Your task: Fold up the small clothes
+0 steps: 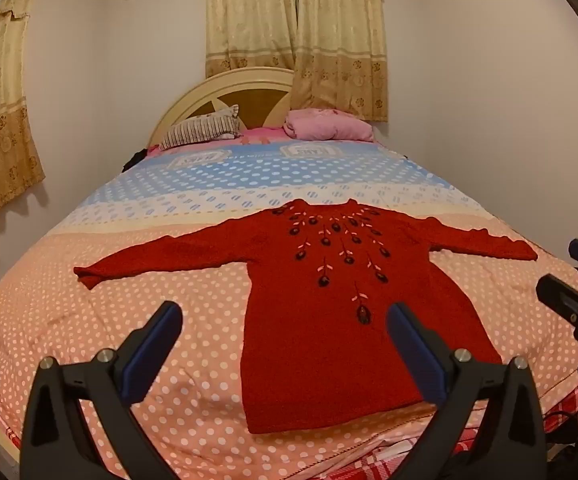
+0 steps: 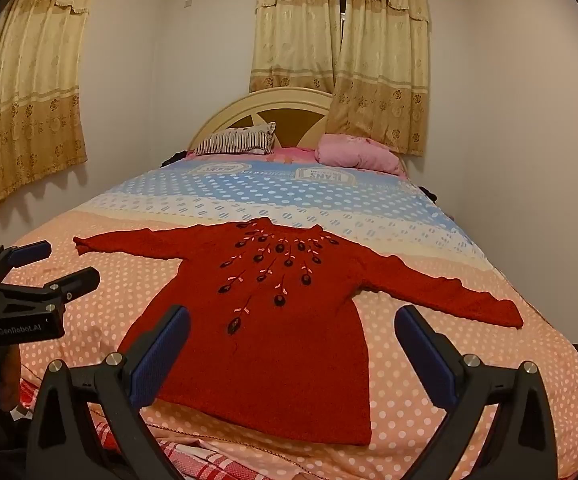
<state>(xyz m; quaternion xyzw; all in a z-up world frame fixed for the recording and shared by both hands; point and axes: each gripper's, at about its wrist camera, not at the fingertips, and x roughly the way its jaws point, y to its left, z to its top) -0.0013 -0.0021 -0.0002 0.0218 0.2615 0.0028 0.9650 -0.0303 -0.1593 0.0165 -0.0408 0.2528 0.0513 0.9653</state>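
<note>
A: Two grippers, both w/ jaws spread wide, nothing between them. The left gripper [image 1: 285, 340] hangs over the near left part of a red sweater [image 1: 329, 320]; the right gripper [image 2: 293, 344] hangs over its near right part. Blue pads face inward on each.

B: Touching the cloth?

A: Can't tell for sure, but both look to be above it, tilted down toward the bed. Neither holds anything.

B: Where's the sweater?

A: Flat on the bedspread [image 1: 129, 320], front up, hem toward the cameras at the foot of the bed, neck pointing to the headboard [image 1: 225, 92]. Both sleeves stretched straight out to the sides. Dark flower embroidery fans down from the collar. Bedspread is peach w/ white dots near us, blue further up.

B: Anything else?

A: A striped pillow [image 1: 201, 128] and a pink pillow [image 1: 329, 126] by the headboard, beige curtains [image 1: 297, 40] behind. Well apart from the sweater.

B: So which step?

A: Looks like the very start: garment laid out, no fold made yet. Next move prob. calls for bringing a gripper out to a sleeve end or side edge, closing on the knit, then carrying it across the body. Thick knit, so a firm pinch near the edge seems needed.
</note>
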